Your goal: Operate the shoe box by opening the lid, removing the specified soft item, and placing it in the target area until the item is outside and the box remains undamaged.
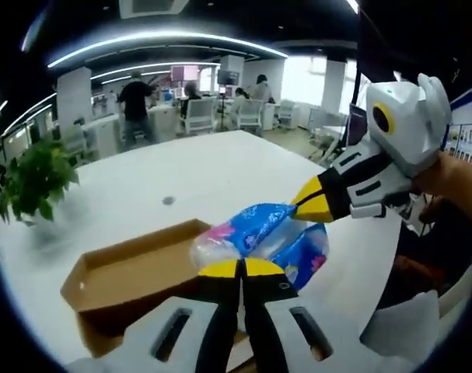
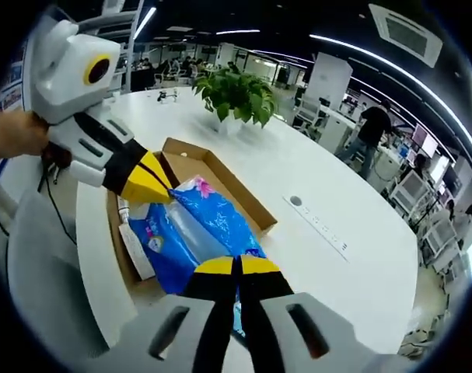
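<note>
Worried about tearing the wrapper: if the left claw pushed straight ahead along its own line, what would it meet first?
The blue tissue pack. The left claw has its tips shut right at the pack's near edge, apparently already pinching it, so there is no gap. Beyond it lies the white table.

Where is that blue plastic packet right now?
The soft blue plastic packet is held over the open brown cardboard box on the white table, pinched between both grippers: the right gripper at its near end, the left gripper at its far end.
</note>
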A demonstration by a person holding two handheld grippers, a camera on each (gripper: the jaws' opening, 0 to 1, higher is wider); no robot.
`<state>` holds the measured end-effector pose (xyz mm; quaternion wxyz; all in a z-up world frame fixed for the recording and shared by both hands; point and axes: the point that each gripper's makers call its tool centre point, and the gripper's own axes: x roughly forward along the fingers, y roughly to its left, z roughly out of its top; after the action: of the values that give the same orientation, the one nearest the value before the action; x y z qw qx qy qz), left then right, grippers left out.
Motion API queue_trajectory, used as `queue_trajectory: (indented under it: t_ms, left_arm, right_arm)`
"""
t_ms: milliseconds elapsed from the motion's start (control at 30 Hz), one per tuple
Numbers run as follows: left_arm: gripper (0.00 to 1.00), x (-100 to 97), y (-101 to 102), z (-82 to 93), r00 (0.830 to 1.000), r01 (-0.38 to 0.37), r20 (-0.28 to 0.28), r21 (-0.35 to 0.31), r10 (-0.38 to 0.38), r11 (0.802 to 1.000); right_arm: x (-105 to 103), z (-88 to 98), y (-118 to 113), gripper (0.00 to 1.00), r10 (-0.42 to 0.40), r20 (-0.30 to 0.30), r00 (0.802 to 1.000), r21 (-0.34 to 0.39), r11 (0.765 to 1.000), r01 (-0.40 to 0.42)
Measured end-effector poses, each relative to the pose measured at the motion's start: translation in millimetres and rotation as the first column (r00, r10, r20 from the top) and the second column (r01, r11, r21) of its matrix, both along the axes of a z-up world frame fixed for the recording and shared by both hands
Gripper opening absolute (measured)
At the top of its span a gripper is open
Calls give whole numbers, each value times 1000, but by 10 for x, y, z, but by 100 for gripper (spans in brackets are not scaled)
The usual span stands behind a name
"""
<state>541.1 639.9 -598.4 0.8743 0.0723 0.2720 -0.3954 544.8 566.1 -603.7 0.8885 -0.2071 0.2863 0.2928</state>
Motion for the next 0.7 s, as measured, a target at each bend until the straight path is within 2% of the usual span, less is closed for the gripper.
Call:
queue_trajectory:
  t_ms: [467,700]
  left_arm:
    - [0,-57,-528,-26,996,81,24,13,-81,997]
    - [0,-85,-760,-74,995,97,16,5,-98,995]
  right_arm:
    - [-79,-21,-531,0,-48,8,999,-17,999,48]
    - [-107,-59,-763,0,-59,5,998,-27,998,59]
